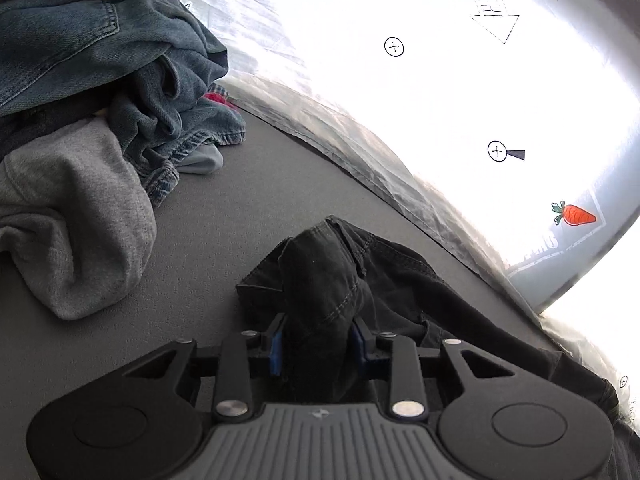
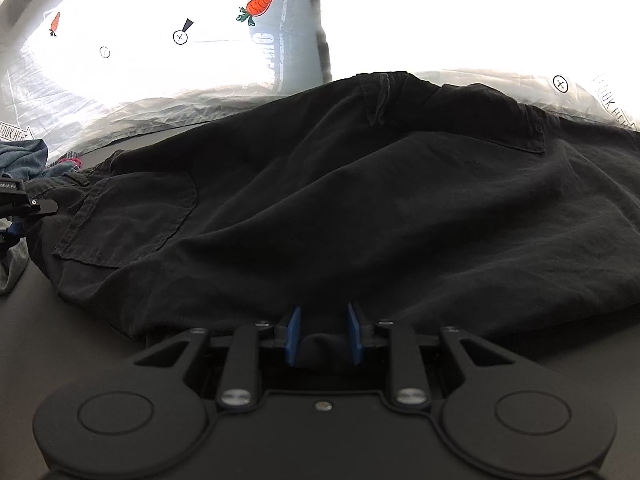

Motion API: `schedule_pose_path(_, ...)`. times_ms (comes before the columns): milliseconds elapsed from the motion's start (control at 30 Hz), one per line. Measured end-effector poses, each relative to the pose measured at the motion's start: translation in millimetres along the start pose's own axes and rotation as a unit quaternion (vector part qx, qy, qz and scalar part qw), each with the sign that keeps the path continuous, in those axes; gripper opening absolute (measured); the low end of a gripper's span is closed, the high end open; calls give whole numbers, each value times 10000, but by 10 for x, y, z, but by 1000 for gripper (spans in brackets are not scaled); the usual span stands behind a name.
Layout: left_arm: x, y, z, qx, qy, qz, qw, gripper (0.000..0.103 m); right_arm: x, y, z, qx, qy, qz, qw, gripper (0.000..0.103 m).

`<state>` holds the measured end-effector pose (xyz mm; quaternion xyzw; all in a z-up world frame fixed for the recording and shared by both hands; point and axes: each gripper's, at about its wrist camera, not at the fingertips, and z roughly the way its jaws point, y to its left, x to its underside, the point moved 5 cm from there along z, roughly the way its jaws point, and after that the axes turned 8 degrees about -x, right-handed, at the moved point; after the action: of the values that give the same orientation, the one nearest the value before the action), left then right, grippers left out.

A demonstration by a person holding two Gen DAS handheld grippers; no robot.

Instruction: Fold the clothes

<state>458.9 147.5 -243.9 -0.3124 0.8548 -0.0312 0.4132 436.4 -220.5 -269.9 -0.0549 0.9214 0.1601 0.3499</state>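
Black trousers [image 2: 340, 200] with patch pockets lie spread on the grey table [image 2: 60, 340]. My right gripper [image 2: 323, 334] is shut on a fold at their near edge, cloth bunched between its blue pads. In the left wrist view my left gripper [image 1: 318, 344] is shut on a bunched end of the same black trousers [image 1: 328, 280], which rises in a hump between the blue pads. The left gripper's side shows at the left edge of the right wrist view [image 2: 24, 204].
A pile of clothes sits at the left: blue jeans [image 1: 120, 60], a grey sweatshirt [image 1: 68, 216] and a bit of red plaid cloth [image 1: 218, 98]. A shiny plastic sheet [image 1: 360, 140] with printed marks and carrot stickers borders the table's far side.
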Motion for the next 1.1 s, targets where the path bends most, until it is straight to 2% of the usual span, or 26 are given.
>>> schedule_pose_path(100,-157,-390,-239,646,-256,209,9974,19,-18,-23,-18,-6,92,207,9997,25)
schedule_pose_path(200,-198,-881,-540,1441,-437,571,9870,18,-20,-133,-133,-192,-11,937,9954,25)
schedule_pose_path(267,-105,-1247,-756,2069,-432,971,9726,18,-27,-225,-262,-280,-146,1314,9908,25)
schedule_pose_path(333,70,-1610,-885,2630,-257,1381,9545,18,-44,-334,-406,-296,-316,1603,9861,25)
schedule_pose_path(400,336,-1986,-890,2966,82,1781,9382,19,-59,-475,-538,-265,-503,1938,9794,25)
schedule_pose_path(500,830,-2307,-575,3133,917,1937,9251,19,-58,-687,-690,-167,-730,2408,9677,26)
schedule_pose_path(567,1130,-2377,-300,2967,1604,1994,9201,19,-40,-790,-765,-75,-795,2569,9631,27)
schedule_pose_path(600,1239,-2373,-230,2863,1781,2007,9198,19,-18,-812,-793,-67,-807,2619,9617,27)
schedule_pose_path(700,1292,-2344,-279,2834,1695,2041,9216,19,50,-871,-858,-102,-841,2806,9561,27)
schedule_pose_path(833,1033,-2190,-485,3065,1655,1843,9191,20,74,-929,-813,-323,-838,3127,9456,29)
schedule_pose_path(1000,790,-1921,-625,3417,1742,1374,9133,21,-28,-816,-712,-686,-826,3179,9420,32)
schedule_pose_path(1100,675,-1828,-716,3467,1631,1200,9159,22,-98,-732,-683,-917,-841,3167,9403,35)
